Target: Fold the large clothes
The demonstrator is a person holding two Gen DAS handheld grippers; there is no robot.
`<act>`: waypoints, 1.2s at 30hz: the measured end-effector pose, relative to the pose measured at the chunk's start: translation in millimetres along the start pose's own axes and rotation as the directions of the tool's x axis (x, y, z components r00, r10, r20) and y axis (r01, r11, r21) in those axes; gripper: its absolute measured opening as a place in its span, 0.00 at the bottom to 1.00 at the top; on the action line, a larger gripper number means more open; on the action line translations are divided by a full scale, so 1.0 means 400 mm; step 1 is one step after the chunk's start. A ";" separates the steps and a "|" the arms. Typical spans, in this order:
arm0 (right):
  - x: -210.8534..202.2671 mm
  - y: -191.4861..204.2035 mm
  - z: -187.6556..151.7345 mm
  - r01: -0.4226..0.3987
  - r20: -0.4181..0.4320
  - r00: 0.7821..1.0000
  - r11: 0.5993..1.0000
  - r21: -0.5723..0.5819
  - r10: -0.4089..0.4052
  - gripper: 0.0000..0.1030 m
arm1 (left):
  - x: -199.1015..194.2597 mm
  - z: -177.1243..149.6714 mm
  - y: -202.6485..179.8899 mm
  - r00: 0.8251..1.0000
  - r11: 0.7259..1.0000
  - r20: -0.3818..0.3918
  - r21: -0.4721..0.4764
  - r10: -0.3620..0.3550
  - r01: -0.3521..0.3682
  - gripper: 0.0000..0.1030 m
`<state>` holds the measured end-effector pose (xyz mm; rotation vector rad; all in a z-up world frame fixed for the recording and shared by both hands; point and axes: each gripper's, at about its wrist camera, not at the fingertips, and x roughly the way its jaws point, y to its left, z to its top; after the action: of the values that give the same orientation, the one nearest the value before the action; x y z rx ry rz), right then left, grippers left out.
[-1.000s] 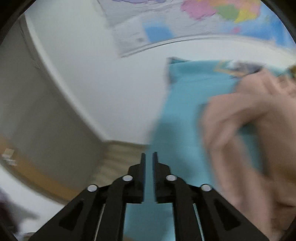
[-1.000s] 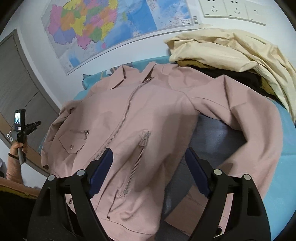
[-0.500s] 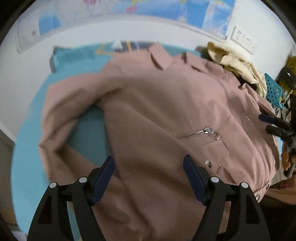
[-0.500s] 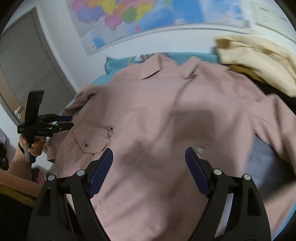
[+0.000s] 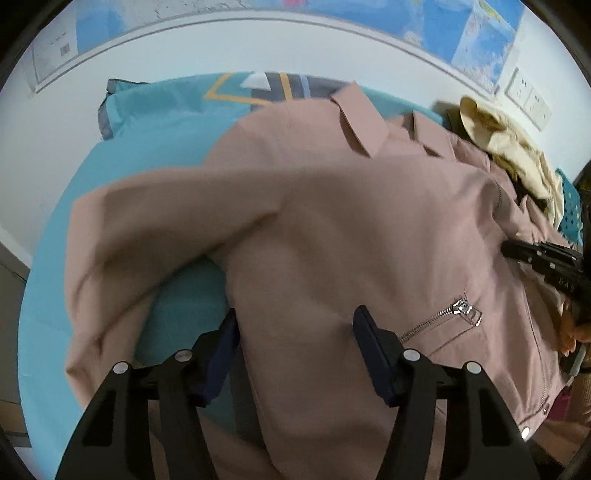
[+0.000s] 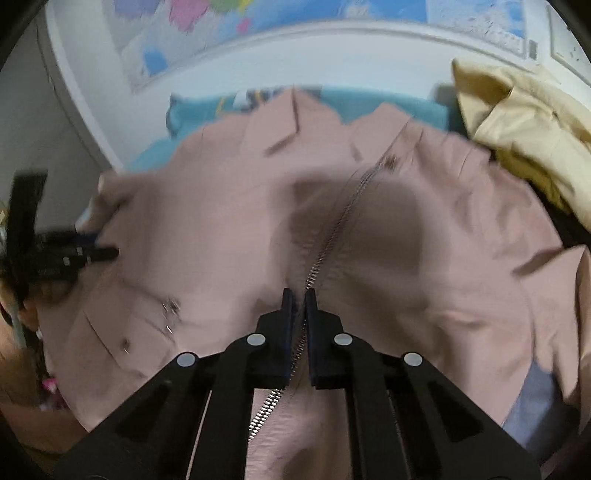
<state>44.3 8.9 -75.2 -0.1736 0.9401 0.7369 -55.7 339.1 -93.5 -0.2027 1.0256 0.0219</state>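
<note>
A pink zip-up jacket (image 5: 351, 221) lies front up on the teal bed sheet (image 5: 166, 129), its left sleeve (image 5: 129, 240) bent beside the body. My left gripper (image 5: 295, 312) hangs over the jacket's side edge below the armpit. Its jaws are closing with that edge between them, and the pads are clear of the cloth. My right gripper (image 6: 300, 293) is shut on the jacket (image 6: 221, 240) at the centre zipper (image 6: 332, 236), which runs between the fingers. In the left wrist view the right gripper (image 5: 517, 251) rests on the jacket's front at the right.
A heap of beige clothes (image 6: 517, 118) over dark ones lies at the bed's far right. A white wall with a map (image 5: 461, 33) and sockets (image 5: 528, 99) stands behind the bed. The person's hand (image 6: 22, 314) holds the left gripper (image 6: 92, 247).
My left gripper swung from the wall down over the jacket and opened. My right gripper moved left across the jacket to the zipper and shut on it.
</note>
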 end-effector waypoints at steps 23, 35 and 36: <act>-0.219 -0.141 -0.084 -0.097 0.150 0.986 0.988 0.124 0.078 0.60 | -0.130 -0.222 0.122 0.960 0.960 0.006 0.011 0.281 -0.281 0.48; -0.307 -0.193 -0.210 -0.145 0.199 0.975 0.965 0.221 0.101 0.64 | -0.186 -0.300 0.088 0.926 0.927 0.042 0.000 0.376 -0.376 0.76; -0.307 -0.191 -0.212 -0.149 0.198 0.975 0.964 0.220 0.105 0.64 | -0.158 -0.302 0.085 0.915 0.915 0.017 0.012 0.403 -0.403 0.72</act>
<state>-8.8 -146.7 -42.3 0.1620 0.8578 0.7409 -194.5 355.9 -105.6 0.0271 1.0384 0.3913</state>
